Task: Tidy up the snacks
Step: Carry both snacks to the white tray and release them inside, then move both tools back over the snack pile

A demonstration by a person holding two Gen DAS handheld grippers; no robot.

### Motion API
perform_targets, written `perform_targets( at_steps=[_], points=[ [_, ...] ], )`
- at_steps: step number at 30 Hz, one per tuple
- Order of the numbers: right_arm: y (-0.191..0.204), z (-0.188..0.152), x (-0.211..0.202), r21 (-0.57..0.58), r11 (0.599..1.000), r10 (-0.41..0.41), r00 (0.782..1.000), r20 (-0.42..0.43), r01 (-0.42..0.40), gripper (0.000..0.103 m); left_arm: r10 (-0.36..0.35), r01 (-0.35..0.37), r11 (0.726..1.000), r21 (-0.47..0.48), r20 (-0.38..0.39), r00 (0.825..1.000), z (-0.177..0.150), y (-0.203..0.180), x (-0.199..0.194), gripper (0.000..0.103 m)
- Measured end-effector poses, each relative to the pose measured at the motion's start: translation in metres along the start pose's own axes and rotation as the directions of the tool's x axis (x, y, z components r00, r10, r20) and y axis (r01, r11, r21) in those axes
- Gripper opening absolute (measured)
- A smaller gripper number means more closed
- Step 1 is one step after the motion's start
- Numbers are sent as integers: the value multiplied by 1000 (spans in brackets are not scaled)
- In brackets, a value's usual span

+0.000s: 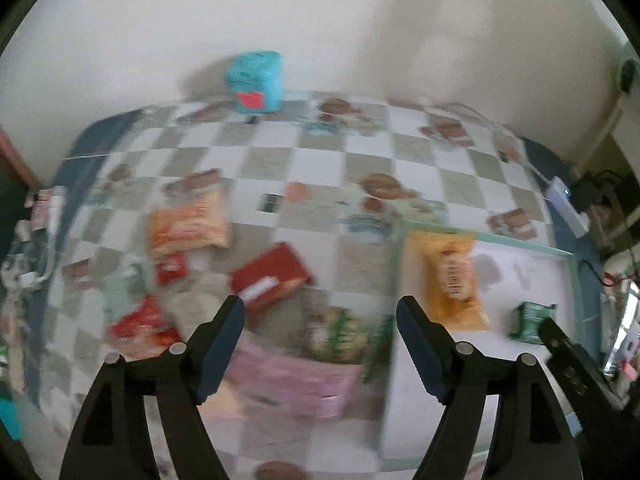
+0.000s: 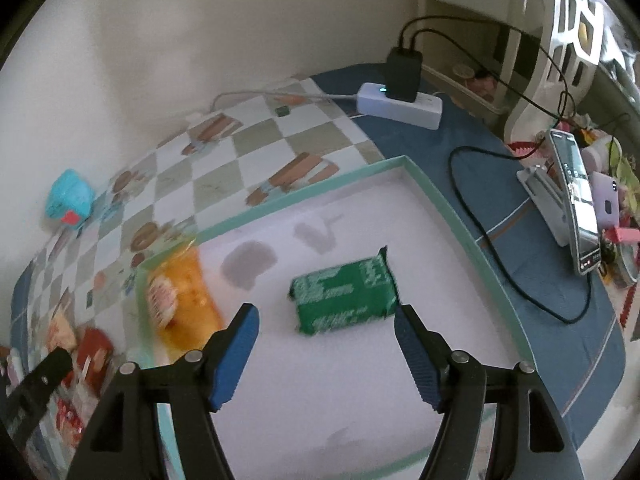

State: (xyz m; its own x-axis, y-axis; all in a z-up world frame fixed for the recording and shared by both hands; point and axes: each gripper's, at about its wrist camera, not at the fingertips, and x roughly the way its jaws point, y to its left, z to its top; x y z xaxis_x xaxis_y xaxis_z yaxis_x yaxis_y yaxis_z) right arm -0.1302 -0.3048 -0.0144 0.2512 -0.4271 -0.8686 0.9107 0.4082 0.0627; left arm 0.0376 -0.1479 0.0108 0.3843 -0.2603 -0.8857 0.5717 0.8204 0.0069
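Two packets already in tray (image 2: 448,204): green packet (image 2: 344,300) at frame centre, orange packet (image 2: 180,300) at left rim. Both tools spread, empty: right tool (image 2: 326,330), left tool (image 1: 320,320). Risk: overlapping red box (image 1: 272,276) and pink packet (image 1: 296,380) inviting double pickup.

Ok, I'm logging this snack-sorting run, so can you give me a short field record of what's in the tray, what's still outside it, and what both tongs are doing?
tray: shallow white tray with teal rim, on the checkered tablecloth
in tray: green packet, lying flat; orange packet at the tray's left edge
outside tray: red box, orange-pink bag, pink packet, other small packets, blurred
left tongs: open, empty, above the loose pile
right tongs: open, empty, just short of the green packet
background: blue box by the wall; power strip
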Motion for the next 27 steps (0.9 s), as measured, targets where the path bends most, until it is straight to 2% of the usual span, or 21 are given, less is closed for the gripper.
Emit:
perform_targets(
  at_steps=[2,4,13,27],
  points=[
    [5,-6,-8,-14,1000,12,1000,0,-12,74,40,-40,999,-8,20,999,-6,12,-7,87],
    [10,-13,-15,-29,999,20,1000,-2,-20,74,67,-66,998,-20,22,998,-15,26,-12,89],
    [30,-53,-40,-79,996,46,998,-44,-50,74,157,-162,983,-82,-64,985,-48,67,-16,89],
    [61,-93,-64,-165,983,66,996,-52,-74,76,225,-230,958,-173,-49,973,-72,123,-36,89]
  ],
)
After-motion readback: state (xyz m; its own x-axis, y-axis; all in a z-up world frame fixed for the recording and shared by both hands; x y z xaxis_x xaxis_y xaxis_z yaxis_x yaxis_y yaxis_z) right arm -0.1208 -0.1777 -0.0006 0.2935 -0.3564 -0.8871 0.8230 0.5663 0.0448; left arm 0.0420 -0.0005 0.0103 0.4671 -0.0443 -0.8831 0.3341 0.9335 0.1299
